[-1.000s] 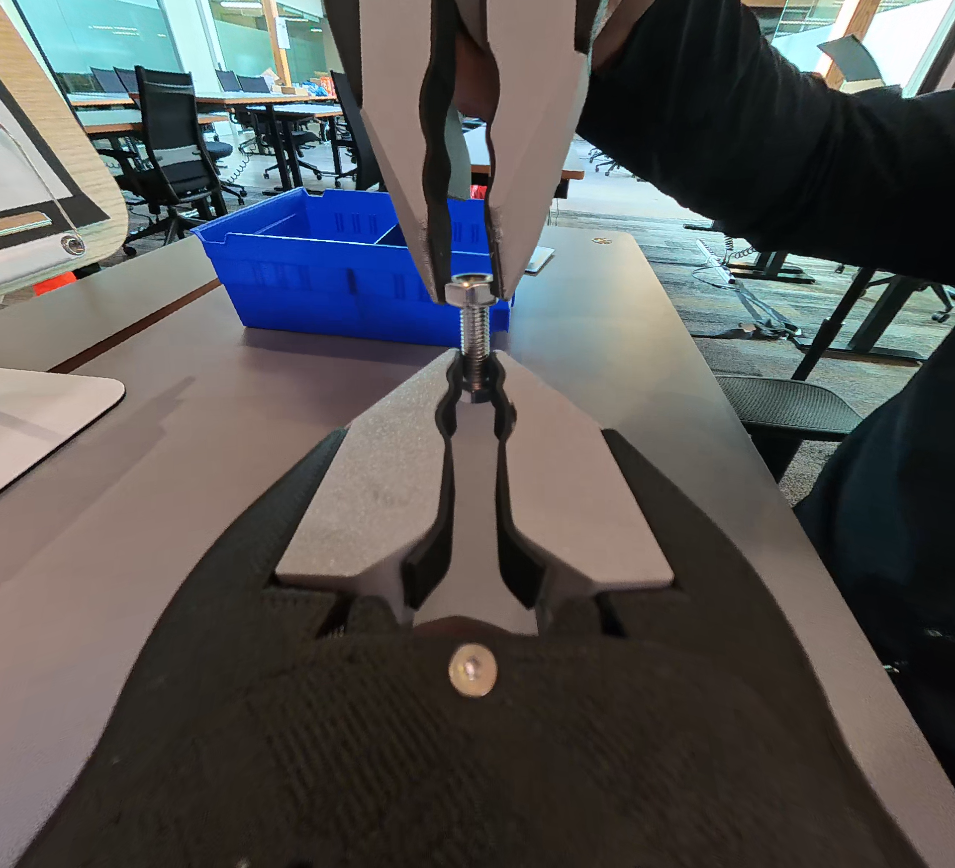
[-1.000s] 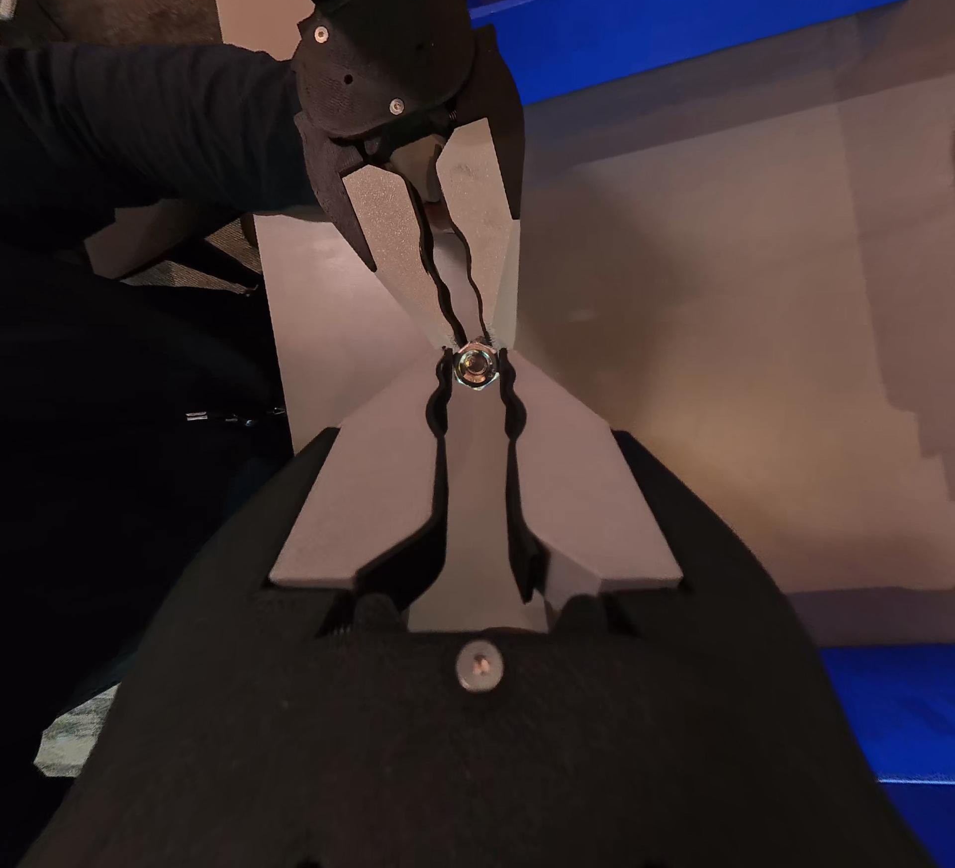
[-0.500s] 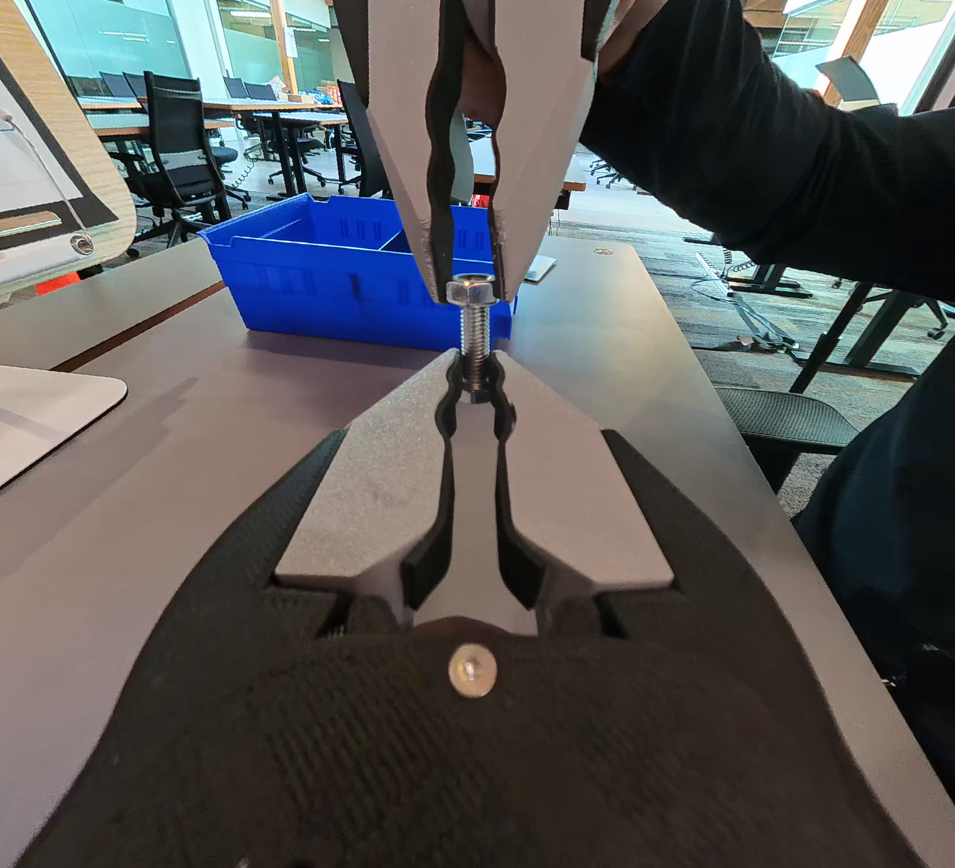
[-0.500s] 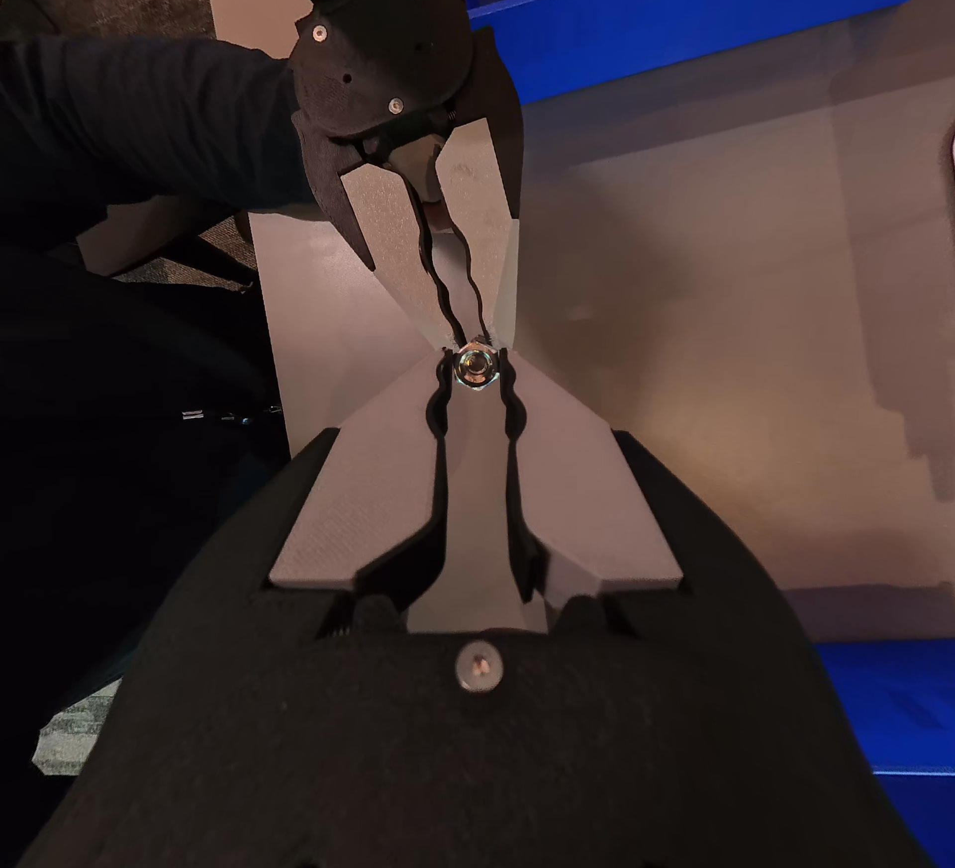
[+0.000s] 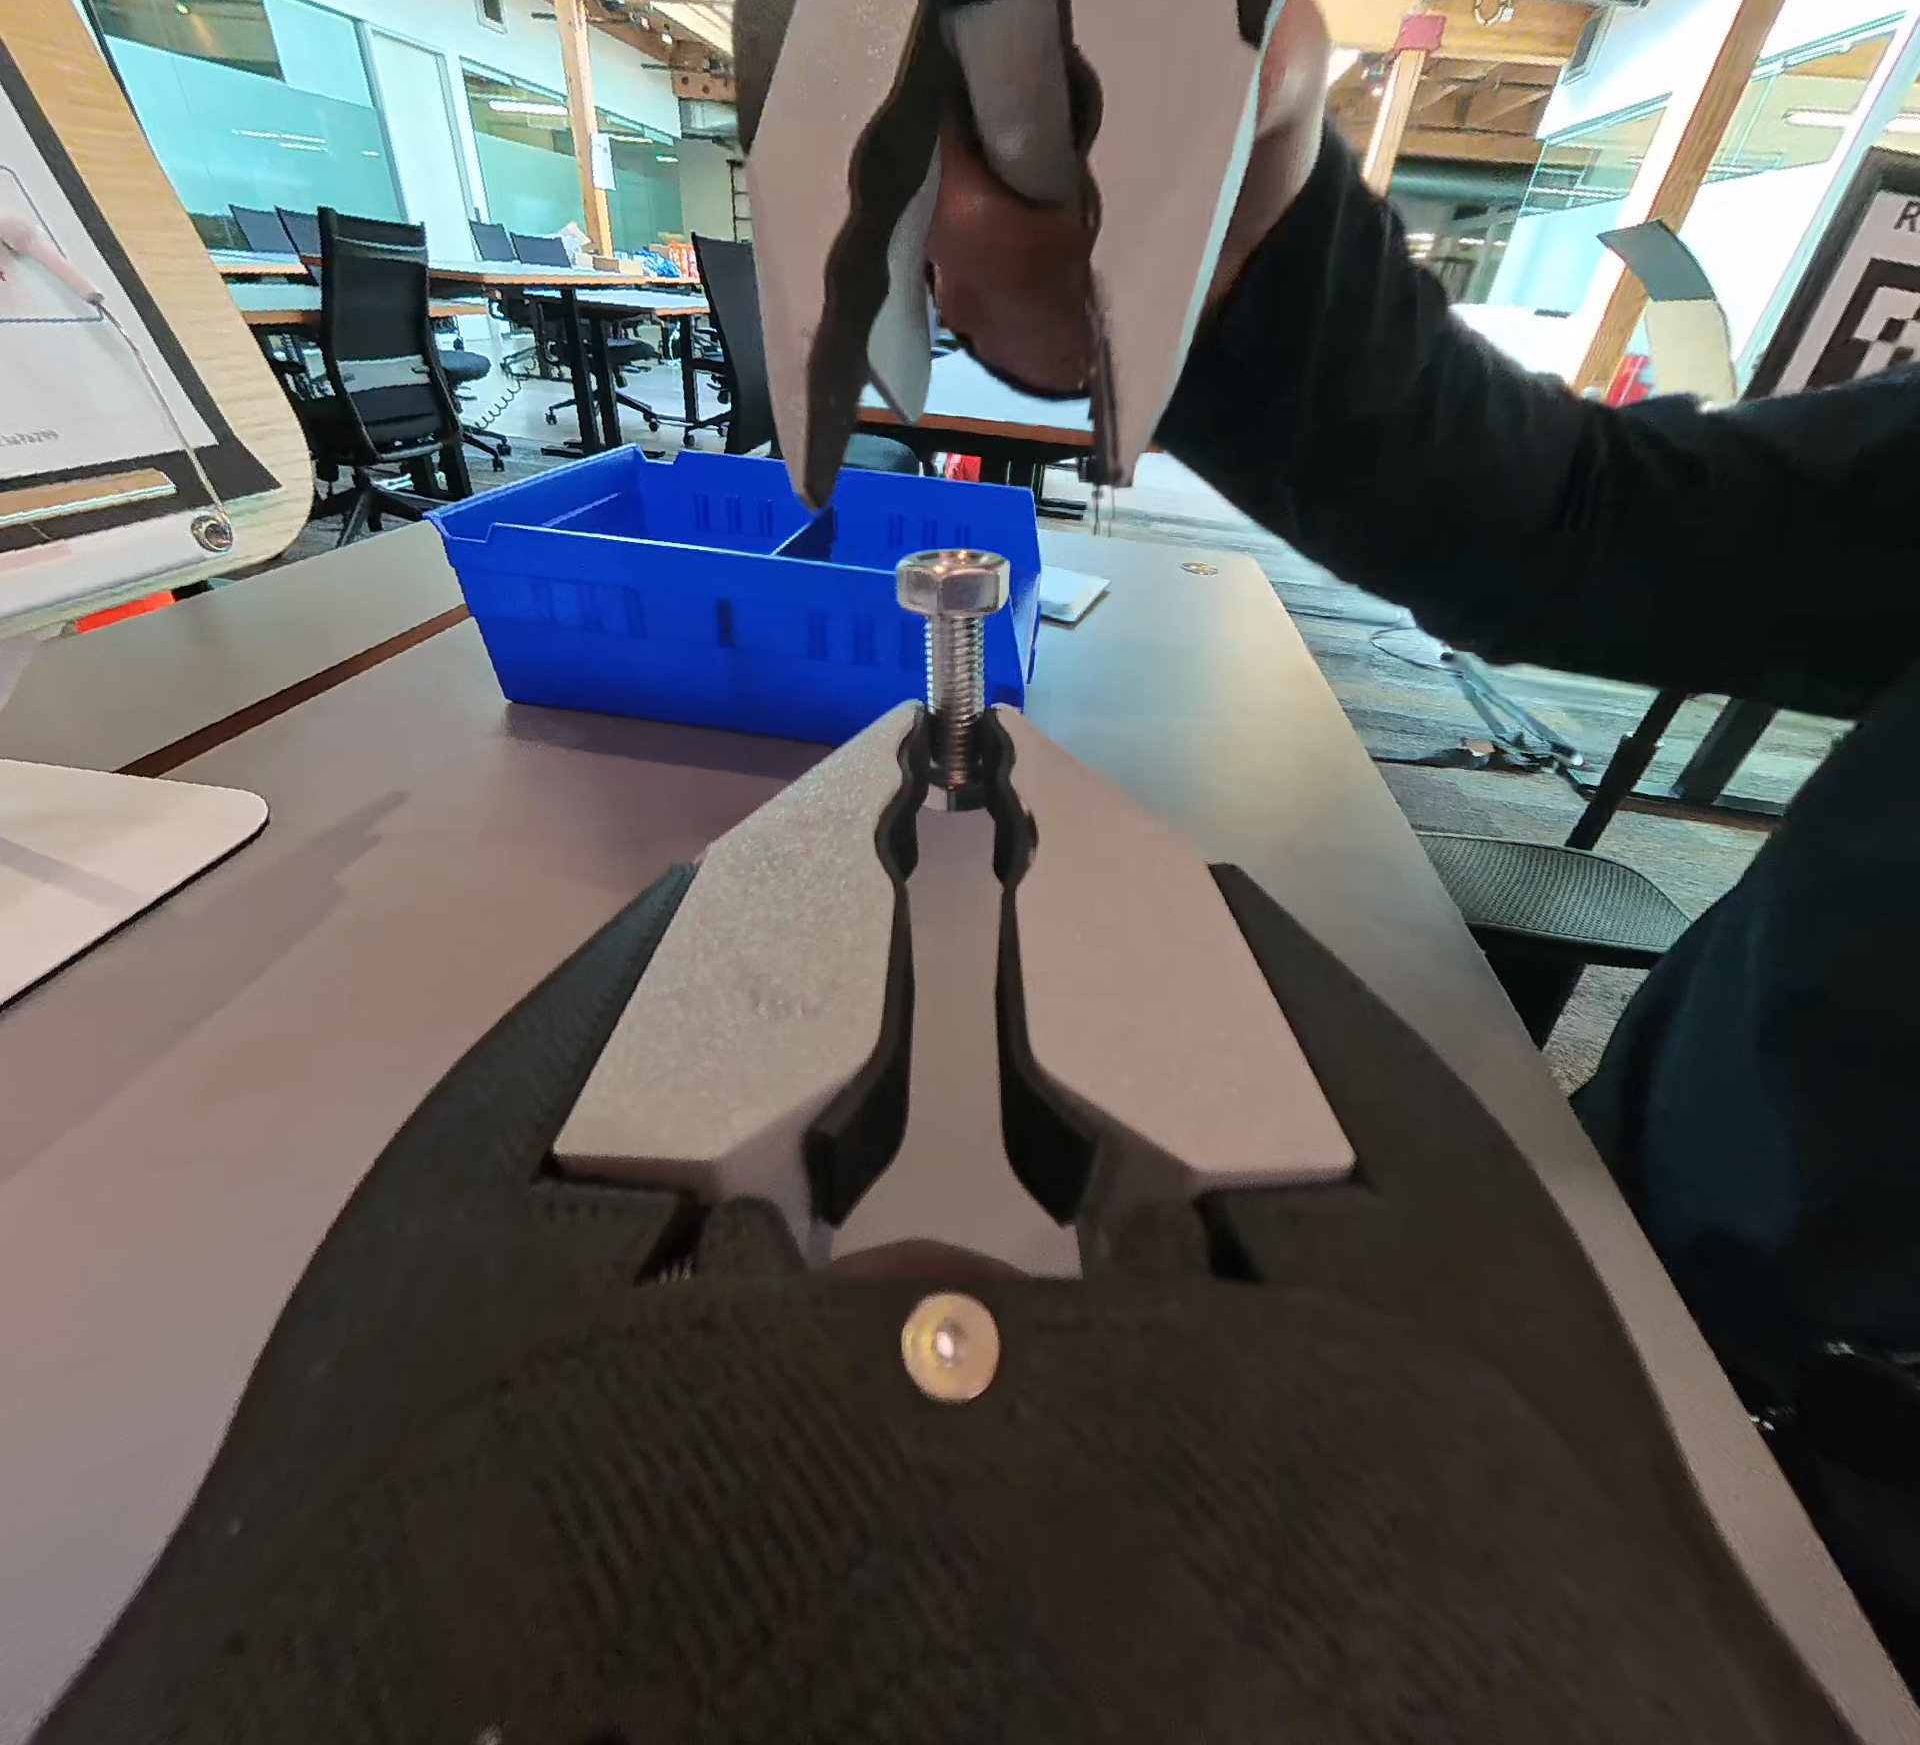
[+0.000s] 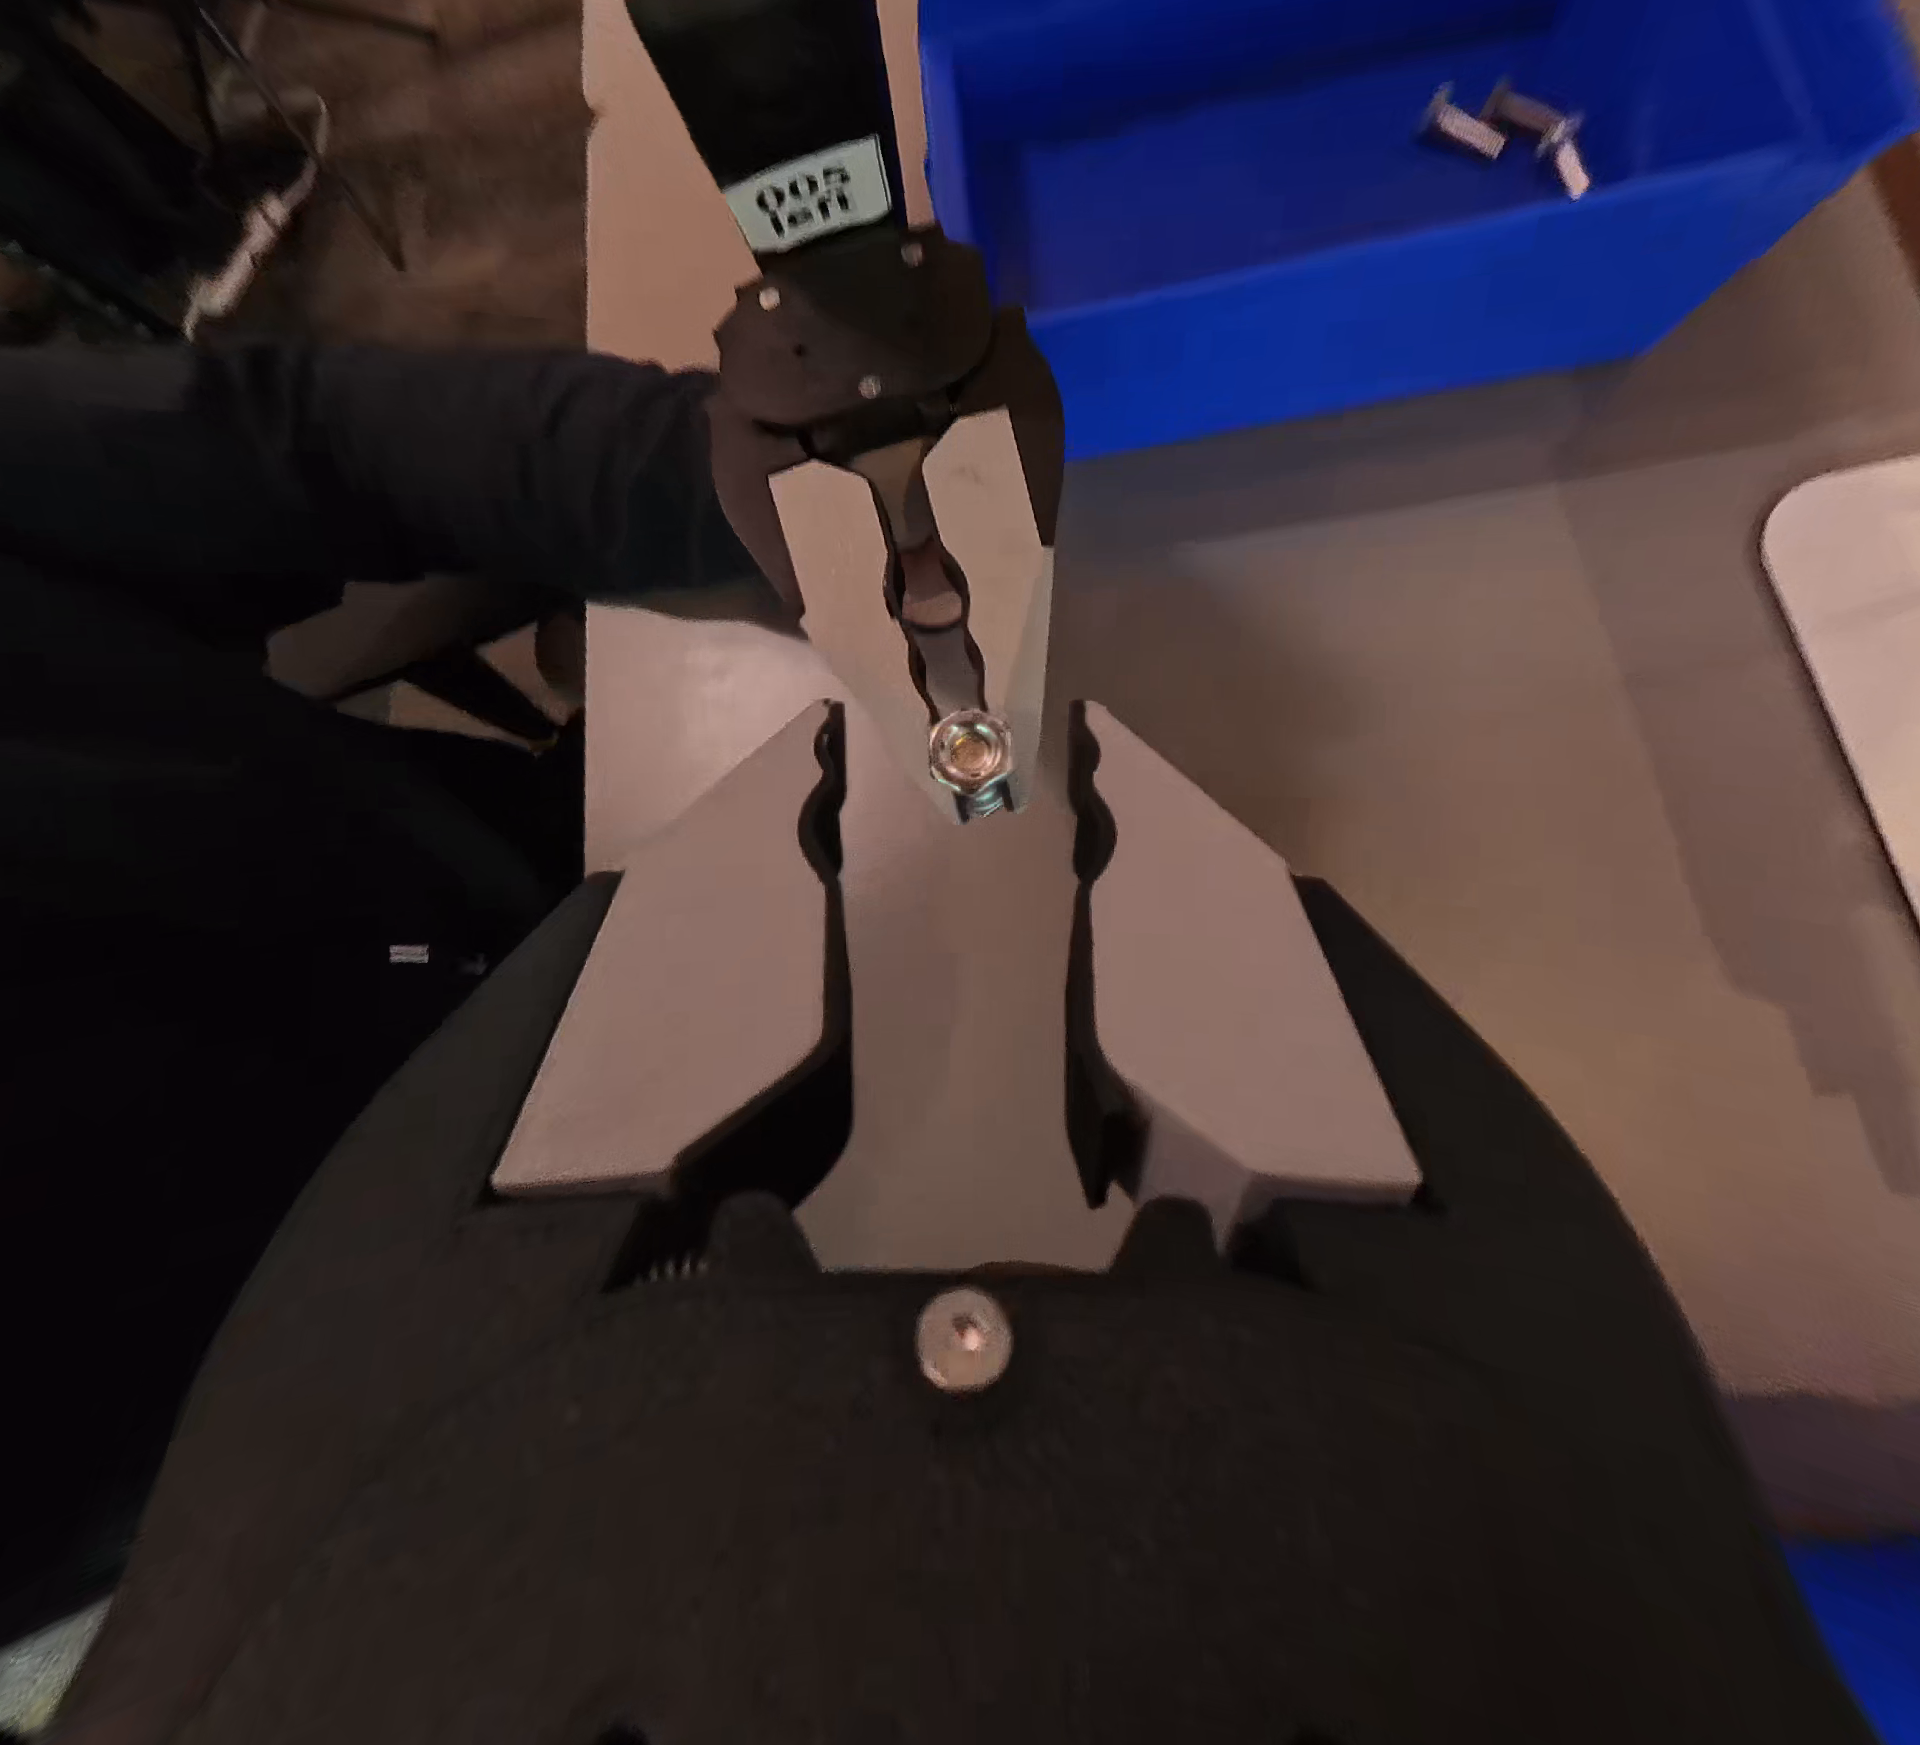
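Note:
My left gripper is shut on the threaded shaft of a silver bolt. The bolt stands upright above the grey table, with a hex piece at its top. My right gripper hangs open just above that top, its fingers apart and touching nothing. In the right wrist view my right gripper looks straight down on the bolt's top. There the bolt sits between the tips of the left gripper, clear of my own open fingers.
A blue divided bin stands behind the bolt; in the right wrist view it holds a few loose bolts. A white pad lies at the table's left. A second blue bin's corner and a person's dark sleeve are near. My right fingertips sit around 4 cm from my left ones.
My right gripper was shut on the hex top of the bolt; it has opened, let go and lifted away. My left gripper still holds the bolt's shaft in the same place.

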Motion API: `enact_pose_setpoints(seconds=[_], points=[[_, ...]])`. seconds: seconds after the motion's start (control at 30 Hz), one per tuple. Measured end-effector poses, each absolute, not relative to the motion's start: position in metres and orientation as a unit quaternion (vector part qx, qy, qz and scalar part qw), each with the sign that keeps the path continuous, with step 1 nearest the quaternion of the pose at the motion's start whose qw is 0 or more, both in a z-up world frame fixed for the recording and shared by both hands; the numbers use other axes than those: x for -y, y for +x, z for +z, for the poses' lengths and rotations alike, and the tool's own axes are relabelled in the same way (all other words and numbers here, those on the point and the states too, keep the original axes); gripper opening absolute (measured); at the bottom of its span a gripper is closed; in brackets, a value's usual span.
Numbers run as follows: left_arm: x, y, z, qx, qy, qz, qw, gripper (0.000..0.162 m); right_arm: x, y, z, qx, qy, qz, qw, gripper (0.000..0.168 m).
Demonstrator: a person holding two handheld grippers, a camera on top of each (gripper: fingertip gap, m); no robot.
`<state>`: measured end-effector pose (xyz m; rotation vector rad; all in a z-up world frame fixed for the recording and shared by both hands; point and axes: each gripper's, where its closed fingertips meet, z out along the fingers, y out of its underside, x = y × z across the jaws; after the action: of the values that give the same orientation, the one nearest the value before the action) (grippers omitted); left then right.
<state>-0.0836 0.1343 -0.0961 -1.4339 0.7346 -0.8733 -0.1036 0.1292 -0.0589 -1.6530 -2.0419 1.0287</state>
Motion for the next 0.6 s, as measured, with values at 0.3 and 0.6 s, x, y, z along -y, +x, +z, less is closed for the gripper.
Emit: enact_pose_setpoints(seconds=[0.3,0.6], points=[[-0.129,-0.081,-0.091,-0.319,-0.604,-0.399,0.612,0.006,-0.127,-0.093,-0.043,0.598,-0.490,0.561,0.294,0.062],[-0.124,-0.077,-0.088,-0.325,-0.595,-0.408,0.612,0.007,-0.116,-0.101,-0.058,0.586,-0.437,0.591,0.340,0.063]])
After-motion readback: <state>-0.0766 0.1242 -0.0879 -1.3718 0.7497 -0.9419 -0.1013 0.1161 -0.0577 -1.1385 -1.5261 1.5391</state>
